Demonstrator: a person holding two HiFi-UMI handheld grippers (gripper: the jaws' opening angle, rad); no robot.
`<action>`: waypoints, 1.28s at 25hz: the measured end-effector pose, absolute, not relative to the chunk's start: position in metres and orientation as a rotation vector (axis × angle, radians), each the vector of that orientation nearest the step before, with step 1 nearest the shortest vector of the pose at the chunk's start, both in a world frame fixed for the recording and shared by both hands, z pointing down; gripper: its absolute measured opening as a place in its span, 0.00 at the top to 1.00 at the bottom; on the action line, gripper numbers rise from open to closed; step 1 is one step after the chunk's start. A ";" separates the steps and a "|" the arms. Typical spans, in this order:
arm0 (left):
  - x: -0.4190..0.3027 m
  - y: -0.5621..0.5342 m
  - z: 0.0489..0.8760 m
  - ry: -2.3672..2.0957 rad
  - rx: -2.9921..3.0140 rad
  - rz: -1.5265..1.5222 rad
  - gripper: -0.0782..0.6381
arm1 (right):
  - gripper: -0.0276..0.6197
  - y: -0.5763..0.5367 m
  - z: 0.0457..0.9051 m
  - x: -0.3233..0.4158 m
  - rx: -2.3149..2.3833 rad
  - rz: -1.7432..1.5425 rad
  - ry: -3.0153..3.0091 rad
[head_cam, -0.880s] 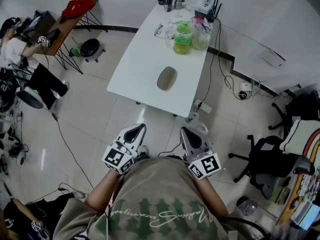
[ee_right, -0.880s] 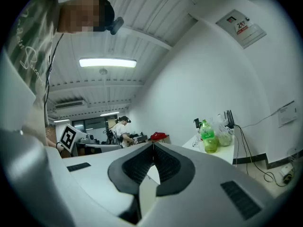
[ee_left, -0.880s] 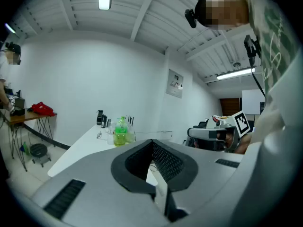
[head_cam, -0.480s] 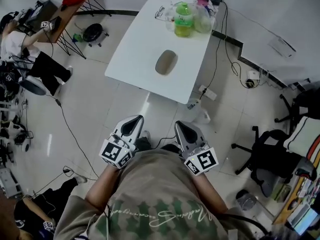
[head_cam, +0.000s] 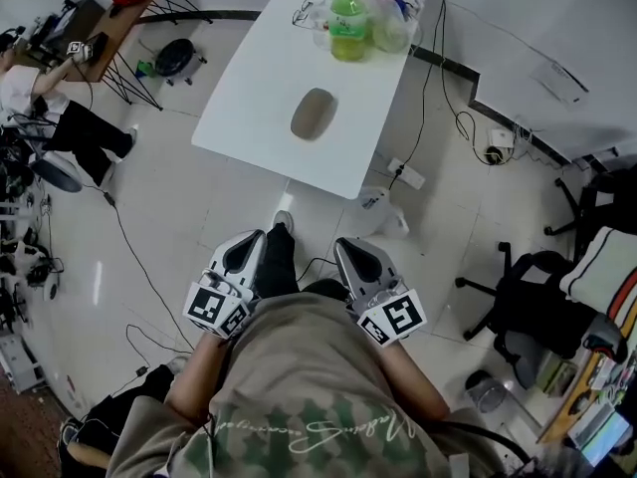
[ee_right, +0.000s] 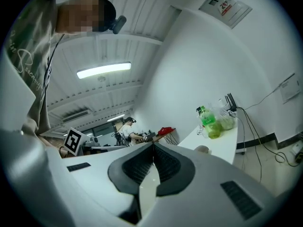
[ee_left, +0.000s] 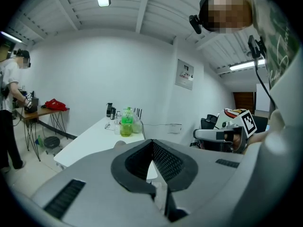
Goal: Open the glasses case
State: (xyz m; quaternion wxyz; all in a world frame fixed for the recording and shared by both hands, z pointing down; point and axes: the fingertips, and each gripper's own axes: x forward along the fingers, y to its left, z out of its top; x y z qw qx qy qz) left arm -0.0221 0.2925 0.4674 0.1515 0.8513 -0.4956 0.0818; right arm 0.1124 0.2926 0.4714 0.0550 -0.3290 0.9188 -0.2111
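Note:
A beige oval glasses case (head_cam: 313, 114) lies closed on the white table (head_cam: 261, 108), well ahead of both grippers. Its top peeks over the jaws in the left gripper view as the glasses case (ee_left: 120, 144) and in the right gripper view as the glasses case (ee_right: 203, 149). My left gripper (head_cam: 249, 246) is held close to my chest, shut and empty. My right gripper (head_cam: 350, 249) sits beside it, also shut with nothing between its jaws. Both are over the floor, short of the table's near edge.
A green bottle (head_cam: 345, 12), a clear bag (head_cam: 389, 23) and spectacles (head_cam: 304, 11) stand at the table's far end. Cables (head_cam: 438, 88) trail on the floor to the right. An office chair (head_cam: 537, 312) stands at right. A person (head_cam: 50, 118) works at a side desk at left.
The view has shifted: the table and case have slid up and left in the head view, and both grippers sit slightly lower and left. The jaws stay shut.

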 end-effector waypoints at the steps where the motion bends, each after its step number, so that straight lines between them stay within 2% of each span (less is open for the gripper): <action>1: -0.021 0.288 0.467 -1.417 2.446 0.226 0.88 | 0.94 0.290 0.472 0.114 -1.009 -0.645 2.788; 12: -0.031 0.223 0.475 -1.307 2.471 0.168 0.88 | 0.94 0.241 0.487 0.107 -1.173 -0.680 2.799; 21: -0.083 0.154 0.482 -1.253 2.504 0.141 0.88 | 0.94 0.180 0.480 0.037 -1.147 -0.571 2.952; 32: -0.129 0.059 0.482 -1.081 2.531 0.064 0.88 | 0.94 0.082 0.479 -0.028 -1.167 -0.701 2.895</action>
